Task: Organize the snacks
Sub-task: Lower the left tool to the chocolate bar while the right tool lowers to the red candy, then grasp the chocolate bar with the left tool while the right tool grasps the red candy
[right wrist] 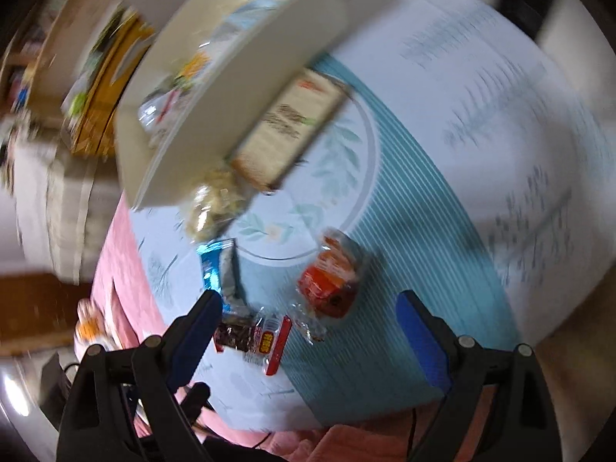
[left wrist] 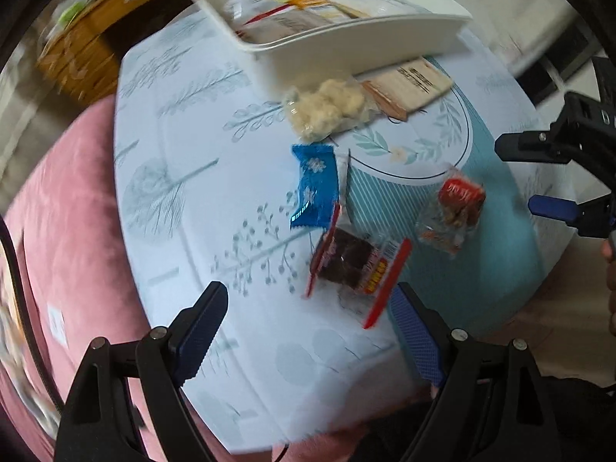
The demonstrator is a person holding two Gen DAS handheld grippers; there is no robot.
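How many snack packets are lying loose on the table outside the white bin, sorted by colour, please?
Blue packet: 1
Red-edged packets, dark brownie and clear nut pack: 2
Pale packets, puffed snack and beige wafer: 2
Total: 5

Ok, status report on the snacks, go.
Left tool open, empty. Right tool open, empty. Five snack packs outside white bin, dark brownie pack nearest. Nothing blocking.

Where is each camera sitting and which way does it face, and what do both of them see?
Left wrist: on the left gripper, looking down across the table toward the white bin; its own open fingers and the right gripper show.
Right wrist: on the right gripper, tilted and blurred, above the same table; its own open fingers show.
Shared: bin, blue packet, red packet, brownie packet.
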